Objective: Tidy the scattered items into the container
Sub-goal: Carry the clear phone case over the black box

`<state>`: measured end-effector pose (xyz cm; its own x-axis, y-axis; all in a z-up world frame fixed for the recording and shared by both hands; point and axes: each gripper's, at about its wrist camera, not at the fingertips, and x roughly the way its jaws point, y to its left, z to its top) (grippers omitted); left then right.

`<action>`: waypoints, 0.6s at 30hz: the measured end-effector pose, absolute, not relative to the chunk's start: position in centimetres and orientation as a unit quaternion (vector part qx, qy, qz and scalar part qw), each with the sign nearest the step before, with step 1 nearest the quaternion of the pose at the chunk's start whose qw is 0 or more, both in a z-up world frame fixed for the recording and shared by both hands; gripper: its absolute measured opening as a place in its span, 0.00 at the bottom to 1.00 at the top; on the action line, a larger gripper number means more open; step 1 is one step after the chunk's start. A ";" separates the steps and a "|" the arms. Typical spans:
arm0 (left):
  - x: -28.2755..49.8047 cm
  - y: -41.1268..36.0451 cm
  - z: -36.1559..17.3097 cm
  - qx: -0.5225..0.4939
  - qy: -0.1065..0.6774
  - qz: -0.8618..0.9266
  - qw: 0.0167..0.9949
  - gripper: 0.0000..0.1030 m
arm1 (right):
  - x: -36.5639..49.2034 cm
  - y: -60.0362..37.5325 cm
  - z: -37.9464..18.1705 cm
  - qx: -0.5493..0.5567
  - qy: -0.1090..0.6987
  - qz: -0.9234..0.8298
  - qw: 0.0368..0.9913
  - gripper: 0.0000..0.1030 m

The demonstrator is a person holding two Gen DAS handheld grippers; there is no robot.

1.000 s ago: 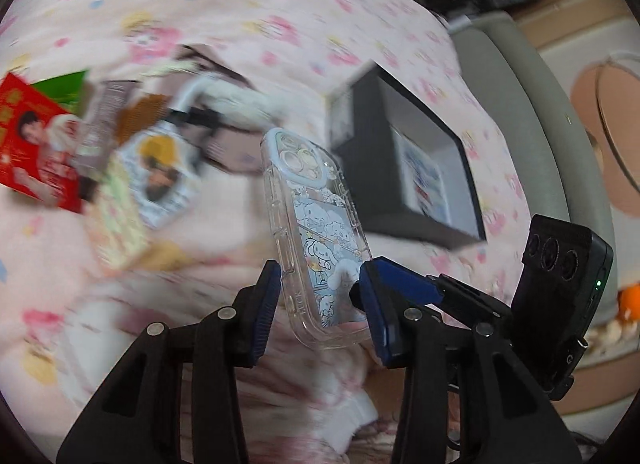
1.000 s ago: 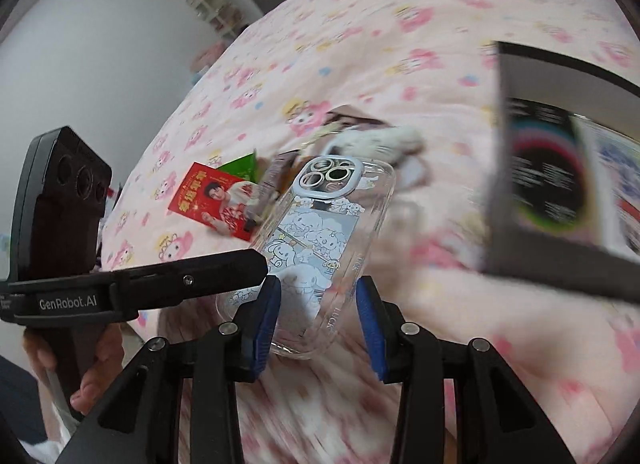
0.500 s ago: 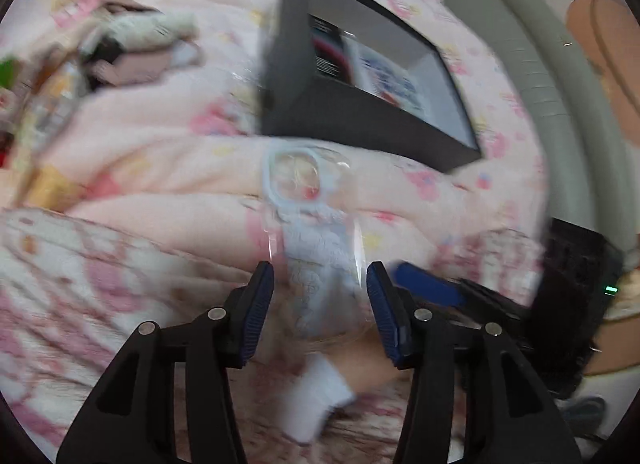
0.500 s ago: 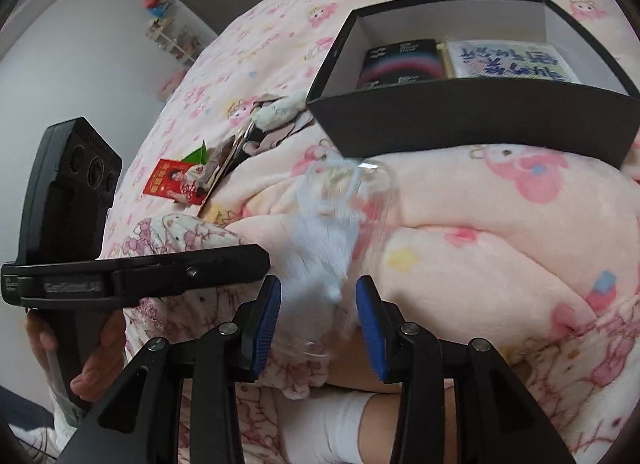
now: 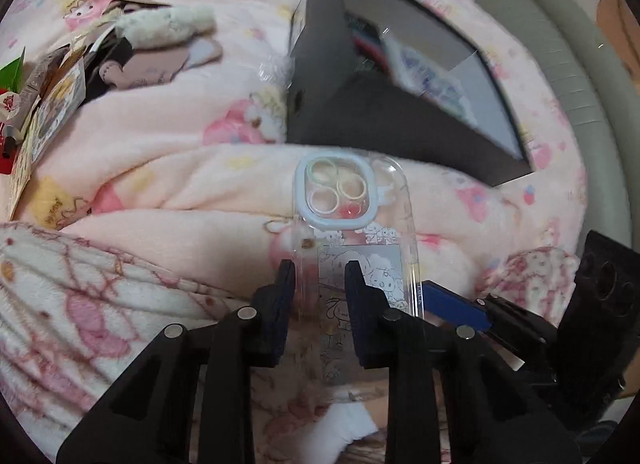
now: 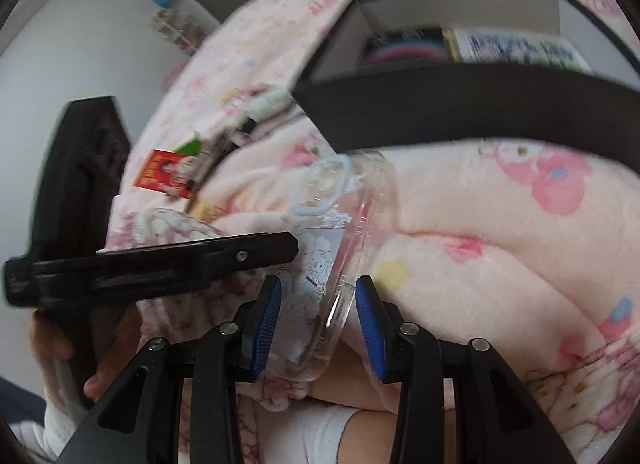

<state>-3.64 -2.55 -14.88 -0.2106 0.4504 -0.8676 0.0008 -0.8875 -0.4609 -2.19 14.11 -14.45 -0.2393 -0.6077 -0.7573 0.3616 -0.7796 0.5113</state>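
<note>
While its jaws have just been closing, the left hand-held gripper (image 5: 318,276) pinches the phone case (image 5: 356,224).

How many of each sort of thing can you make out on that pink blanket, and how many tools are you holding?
Handheld grippers: 2, left gripper, right gripper
Clear phone case: 1
Black box: 1
Fluffy white plush toy: 1
Red card: 1
Total: 6, leaving out the jumbled papers beside the plush, which are too mixed to count.
</note>
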 end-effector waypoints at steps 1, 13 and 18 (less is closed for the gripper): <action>-3.5 -2.7 -14.3 -0.606 -0.198 0.753 0.163 0.23 | -2.0 14.7 -13.7 0.522 -0.119 -0.784 0.314 0.33; -4.8 1.4 -14.3 -0.617 -0.162 0.743 0.201 0.26 | -3.1 17.5 -13.8 0.540 -0.115 -0.788 0.274 0.33; -5.2 2.0 -15.2 -0.629 -0.160 0.735 0.195 0.28 | -3.1 18.2 -14.6 0.549 -0.113 -0.793 0.241 0.33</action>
